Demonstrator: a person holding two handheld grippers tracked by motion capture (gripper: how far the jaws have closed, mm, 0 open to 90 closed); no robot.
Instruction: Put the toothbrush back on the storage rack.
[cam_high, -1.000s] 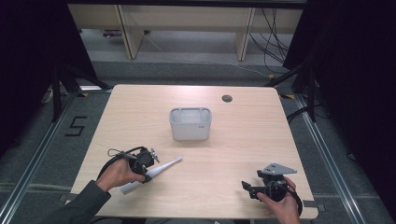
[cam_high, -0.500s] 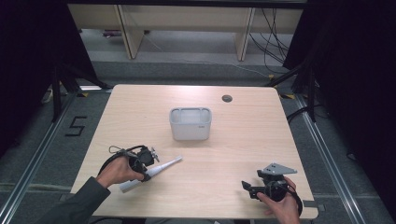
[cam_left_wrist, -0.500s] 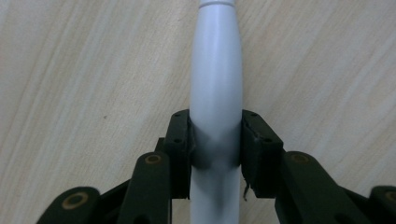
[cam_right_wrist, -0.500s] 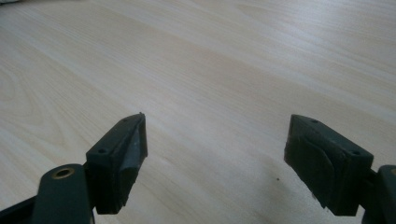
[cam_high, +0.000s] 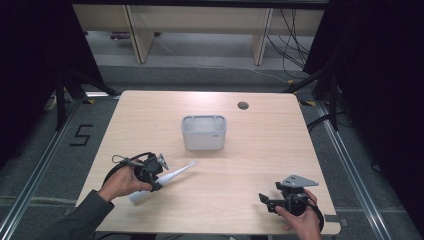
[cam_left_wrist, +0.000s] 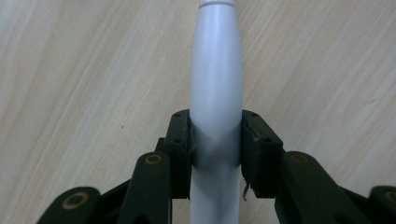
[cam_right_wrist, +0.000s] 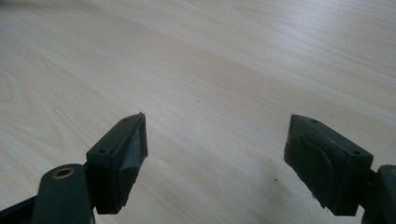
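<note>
The left gripper clamps a white toothbrush-like handle, its long axis pointing far-right toward the grey holder, while the right gripper idles wide open.

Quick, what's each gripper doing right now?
Left gripper: closed on the white toothbrush handle.
Right gripper: open, holding nothing, above the table.

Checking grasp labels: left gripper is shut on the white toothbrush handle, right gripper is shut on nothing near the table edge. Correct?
Not quite. The right gripper is open, jaws wide apart over bare table, as the right gripper view shows. The left gripper is indeed shut on the white toothbrush handle.
</note>
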